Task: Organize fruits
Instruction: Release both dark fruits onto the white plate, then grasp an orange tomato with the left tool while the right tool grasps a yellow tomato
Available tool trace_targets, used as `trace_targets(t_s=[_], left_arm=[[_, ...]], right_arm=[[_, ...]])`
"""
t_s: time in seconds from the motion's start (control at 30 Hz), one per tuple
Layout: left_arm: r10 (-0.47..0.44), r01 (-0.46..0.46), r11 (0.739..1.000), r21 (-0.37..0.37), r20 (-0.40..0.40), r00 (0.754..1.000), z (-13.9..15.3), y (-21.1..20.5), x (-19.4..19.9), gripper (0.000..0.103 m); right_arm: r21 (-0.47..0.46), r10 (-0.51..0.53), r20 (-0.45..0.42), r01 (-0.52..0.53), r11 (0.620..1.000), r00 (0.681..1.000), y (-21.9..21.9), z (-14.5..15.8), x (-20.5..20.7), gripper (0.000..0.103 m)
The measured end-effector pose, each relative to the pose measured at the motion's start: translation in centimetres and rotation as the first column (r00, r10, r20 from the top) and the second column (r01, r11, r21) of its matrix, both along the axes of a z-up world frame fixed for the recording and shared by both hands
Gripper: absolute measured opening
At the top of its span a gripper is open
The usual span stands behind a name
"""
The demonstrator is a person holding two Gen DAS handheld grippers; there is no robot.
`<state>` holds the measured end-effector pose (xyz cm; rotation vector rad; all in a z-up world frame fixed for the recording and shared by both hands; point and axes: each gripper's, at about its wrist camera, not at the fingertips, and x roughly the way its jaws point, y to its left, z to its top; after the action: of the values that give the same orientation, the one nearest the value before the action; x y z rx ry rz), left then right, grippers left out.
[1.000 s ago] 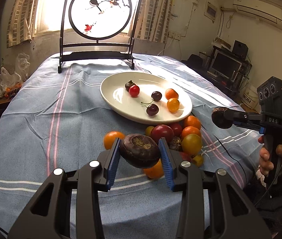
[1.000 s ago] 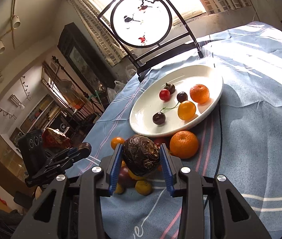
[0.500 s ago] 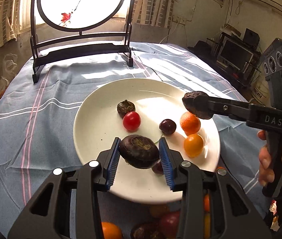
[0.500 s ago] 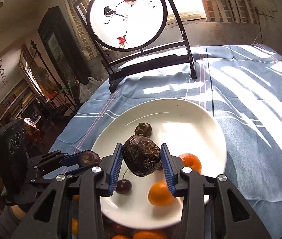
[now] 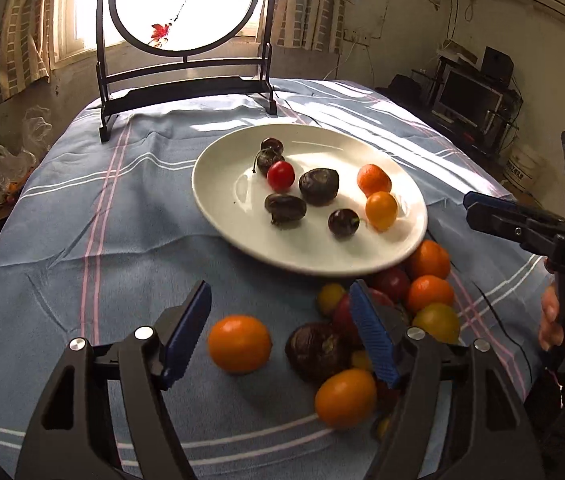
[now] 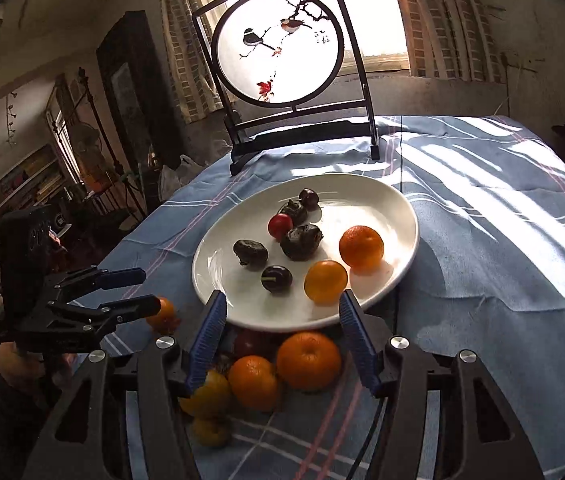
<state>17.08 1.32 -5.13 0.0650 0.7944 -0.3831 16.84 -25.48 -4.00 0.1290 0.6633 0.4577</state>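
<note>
Both pairs of tongs empty, jaws just parted: left gripper (image 5: 278,334) spread above the loose fruit pile (image 5: 394,312) on the tablecloth (image 5: 62,220), right gripper (image 6: 282,334) spread over the near rim of the white plate (image 6: 402,208). Two dark wrinkled fruits (image 6: 301,242) now resting mid-plate among cherries and small oranges; the rest heaped against the plate's near edge, one lone orange fruit (image 5: 239,343) set a little apart. Risks from here: nudging the round pile and sending pieces rolling toward the table's near edge; clipping the plate rim on the way in; squashing a soft tomato; colliding the two grippers over the same heap
</note>
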Motion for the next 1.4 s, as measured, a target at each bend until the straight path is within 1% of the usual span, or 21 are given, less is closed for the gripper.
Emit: trace_targets(t_s=[0.07,0.13,0.17,0.2,0.23,0.3,0.37,0.43,0.47,0.53,0.57,0.63,0.67,0.73,0.83,0.93,1.0,1.1,1.17,1.27,1.4], left_arm=[[0.009,-0.008,0.999,0.042,-0.016,1.000,-1.2,0.5,-0.9,0.069],[0.027,-0.025,0.998,0.066,-0.035,0.999,-2.3,1.1,-1.2,0.069],[0.036,-0.033,0.997,0.066,-0.045,0.998,-2.6,1.5,-1.2,0.065],[0.042,-0.039,0.998,0.056,-0.054,0.998,-2.9,1.9,-1.2,0.059],[0.051,-0.049,0.998,0.038,-0.056,0.997,-2.8,2.4,-1.2,0.057],[0.070,-0.069,0.997,0.029,-0.037,0.997,-2.4,3.2,-1.3,0.057],[0.077,-0.076,0.997,0.033,-0.041,0.996,-2.5,3.4,-0.9,0.057],[0.066,-0.064,0.997,0.035,-0.068,0.996,-2.9,3.2,-0.2,0.057],[0.054,-0.052,0.998,0.034,-0.075,0.996,-3.0,2.9,0.1,0.055],[0.036,-0.033,0.998,0.054,-0.070,0.997,-3.0,2.1,0.6,0.055],[0.023,-0.019,0.998,0.052,-0.091,0.996,-3.2,1.8,1.0,0.054],[0.017,-0.014,1.000,0.016,-0.139,0.990,-3.6,1.8,1.9,0.048],[0.011,-0.010,1.000,0.003,-0.163,0.987,-3.9,1.9,2.2,0.041],[0.015,-0.015,1.000,0.005,-0.146,0.989,-3.8,1.9,1.9,0.040],[0.017,-0.016,1.000,0.011,-0.101,0.995,-3.4,1.6,0.3,0.040],[0.026,-0.028,0.999,-0.037,-0.065,0.998,-2.5,2.2,-1.7,0.040],[0.032,-0.035,0.997,-0.066,-0.041,0.999,-1.8,2.6,-3.1,0.040],[0.039,-0.040,0.996,-0.080,-0.023,0.999,-1.2,3.1,-4.6,0.040],[0.040,-0.042,0.996,-0.080,-0.020,0.999,-1.2,3.3,-5.3,0.040],[0.052,-0.053,0.995,-0.083,-0.015,0.999,-1.2,3.5,-5.7,0.040],[0.057,-0.059,0.993,-0.102,-0.018,0.998,-1.4,3.7,-5.9,0.040]], right_arm=[[0.021,-0.022,-0.017,0.022,1.000,1.000,-0.8,-1.3,-1.2,0.059],[0.048,-0.031,-0.034,0.033,0.998,0.999,-1.4,-2.3,-1.8,0.059],[0.048,-0.038,-0.042,0.040,0.998,0.998,-1.6,-2.6,-2.0,0.059],[0.052,-0.036,-0.036,0.038,0.998,0.999,-1.7,-2.6,-2.2,0.059],[0.056,-0.030,-0.025,0.031,0.998,0.999,-1.7,-2.5,-2.4,0.059],[0.048,-0.024,-0.021,0.025,0.999,0.999,-1.5,-2.6,-2.4,0.059],[0.045,-0.018,-0.022,0.019,0.999,1.000,-1.3,-2.6,-2.3,0.059],[0.047,-0.015,-0.027,0.016,0.999,1.000,-1.3,-2.7,-2.3,0.059],[0.053,-0.015,-0.028,0.016,0.998,1.000,-1.4,-2.7,-2.2,0.059],[0.064,-0.019,-0.029,0.021,0.998,0.999,-1.6,-2.7,-2.2,0.059],[0.067,-0.022,-0.031,0.024,0.997,0.999,-1.6,-2.7,-2.2,0.059],[0.063,-0.021,-0.033,0.023,0.998,0.999,-1.6,-2.7,-2.2,0.059],[0.058,-0.013,-0.034,0.015,0.998,0.999,-1.4,-2.7,-2.2,0.059],[0.048,0.003,-0.028,-0.001,0.999,1.000,-1.1,-2.7,-2.3,0.056],[0.045,0.040,-0.020,-0.039,0.998,0.999,-0.7,-2.7,-2.6,0.056],[0.035,0.087,-0.011,-0.086,0.996,0.996,0.0,-2.5,-3.4,0.056],[0.035,0.128,-0.026,-0.127,0.991,0.991,0.8,-2.7,-4.3,0.056],[-0.034,0.170,-0.085,-0.173,0.984,0.982,3.1,-3.6,-5.8,0.056],[-0.075,0.196,-0.101,-0.204,0.976,0.975,4.4,-4.0,-6.5,0.056],[-0.134,0.189,-0.107,-0.202,0.970,0.976,5.5,-4.3,-6.4,0.055],[-0.140,0.177,-0.141,-0.197,0.970,0.974,6.0,-4.7,-5.2,0.054]])
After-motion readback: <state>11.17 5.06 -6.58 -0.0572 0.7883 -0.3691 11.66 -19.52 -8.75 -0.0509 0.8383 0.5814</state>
